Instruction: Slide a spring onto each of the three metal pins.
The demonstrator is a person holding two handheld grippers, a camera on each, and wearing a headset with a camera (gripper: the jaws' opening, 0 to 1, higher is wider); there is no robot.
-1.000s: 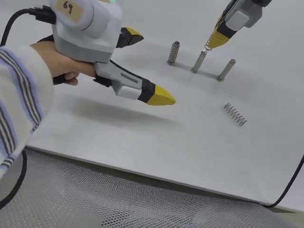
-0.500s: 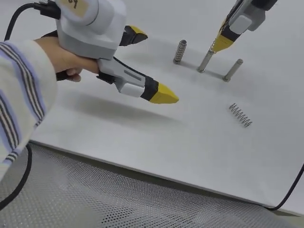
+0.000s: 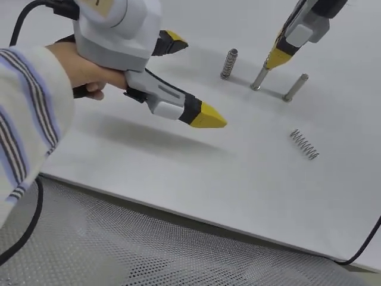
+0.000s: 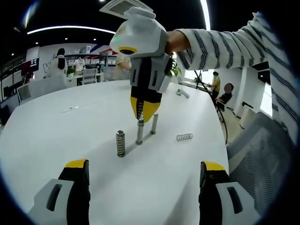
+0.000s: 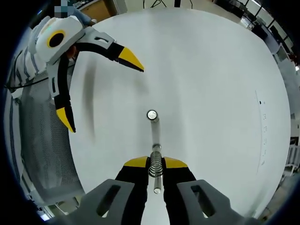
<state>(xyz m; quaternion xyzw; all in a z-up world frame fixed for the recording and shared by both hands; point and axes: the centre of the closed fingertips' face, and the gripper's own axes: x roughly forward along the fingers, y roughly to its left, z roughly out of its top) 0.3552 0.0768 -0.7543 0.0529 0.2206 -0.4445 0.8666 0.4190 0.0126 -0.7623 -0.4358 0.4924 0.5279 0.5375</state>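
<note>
R gripper (image 3: 277, 58) is hanging at upper right of the head view, fingers clenching a spring (image 5: 154, 164) by its coils. The spring's lower end is sitting right at the top of the middle pin (image 3: 258, 78); can't tell if it's over the tip yet. Left of that, the first pin (image 3: 233, 53) is standing upright w/ a fitted spring (image 3: 228, 64) wrapping it. Right of it, the third pin (image 3: 296, 87) is standing bare. A loose spring (image 3: 304, 143) is lying flat on the white worktop (image 3: 178, 173), at lower right of the pins & apart from them. L gripper (image 3: 199, 81) is hovering at centre-left of the head view, held in a hand (image 3: 86, 74) w/ a striped sleeve (image 3: 27, 113) behind it. Its fingers are released & spread wide, gripping nothing, pointing toward the pins but well apart from them. In the L gripper view the 3 pins are showing between its two yellow tips.
</note>
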